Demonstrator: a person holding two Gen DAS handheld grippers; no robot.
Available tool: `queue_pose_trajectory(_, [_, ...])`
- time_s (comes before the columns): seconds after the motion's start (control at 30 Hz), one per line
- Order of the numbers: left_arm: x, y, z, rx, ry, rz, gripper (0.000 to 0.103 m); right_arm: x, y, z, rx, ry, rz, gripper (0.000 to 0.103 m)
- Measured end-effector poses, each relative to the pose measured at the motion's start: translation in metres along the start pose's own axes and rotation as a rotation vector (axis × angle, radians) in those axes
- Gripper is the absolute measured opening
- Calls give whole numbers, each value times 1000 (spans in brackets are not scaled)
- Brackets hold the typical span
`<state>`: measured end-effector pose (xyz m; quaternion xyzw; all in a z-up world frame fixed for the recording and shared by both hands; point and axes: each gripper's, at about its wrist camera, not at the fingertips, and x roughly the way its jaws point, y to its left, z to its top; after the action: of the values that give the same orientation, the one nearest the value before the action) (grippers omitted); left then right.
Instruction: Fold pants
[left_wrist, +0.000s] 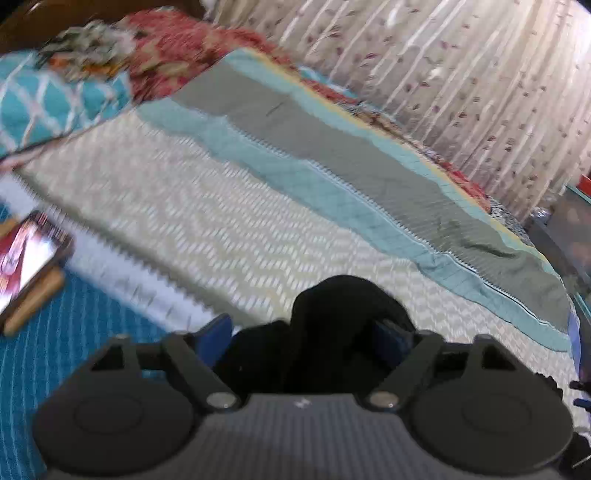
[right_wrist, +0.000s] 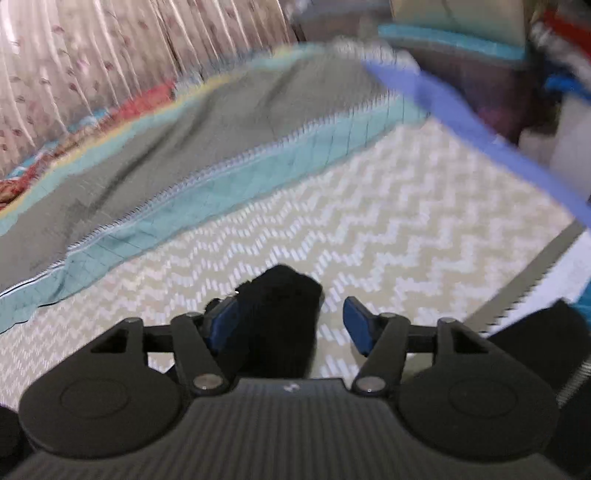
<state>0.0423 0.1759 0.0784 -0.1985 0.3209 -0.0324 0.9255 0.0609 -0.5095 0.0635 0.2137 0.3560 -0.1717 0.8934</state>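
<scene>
Pants (left_wrist: 332, 332) bunched, blurred, hiding left tongs (left_wrist: 310, 332).

No legible text, label, brand or number on anything in view.

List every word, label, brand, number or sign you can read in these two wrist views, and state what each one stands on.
No text can be read in either view.
Small white mark on the left claw body: too small and blurred to read.
Matching white mark on the right claw body: also unreadable.
Lit phone screen: shows a red and white picture, with any writing blurred.
Black pants, bedspread and curtain: patterns only, no lettering.
</scene>
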Motion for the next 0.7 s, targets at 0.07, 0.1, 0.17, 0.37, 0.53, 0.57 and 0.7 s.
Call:
queue_pose_trajectory(0.07, [7, -3, 8, 15, 7, 15, 101, 23, -5, 8, 37, 36, -47, 65])
queue_pose_trajectory(0.1, [10, -4, 11, 13, 3, 11, 103, 32, -10, 8, 68, 46, -62, 65])
queue_pose_trajectory(0.17, [17, -7, 16, 18, 15, -20, 103, 48, -21, 8, 166, 97, -24, 59])
queue_pose_trajectory(0.37, [64, -32, 18, 151, 135, -67, 15, 41, -5, 19, 186, 74, 125, 9])
queue_pose_trajectory(0.53, [53, -45, 56, 127, -76, -80, 14, -3, -10, 81, 348, -192, 205, 8])
queue_pose_trajectory(0.57, [45, -44, 61, 94, -143, -107, 15, -10, -14, 89, 372, -248, 220, 8])
queue_pose_trajectory(0.7, [53, -62, 48, 186, -233, -39, 33, -12, -30, 93, 408, -329, 217, 9])
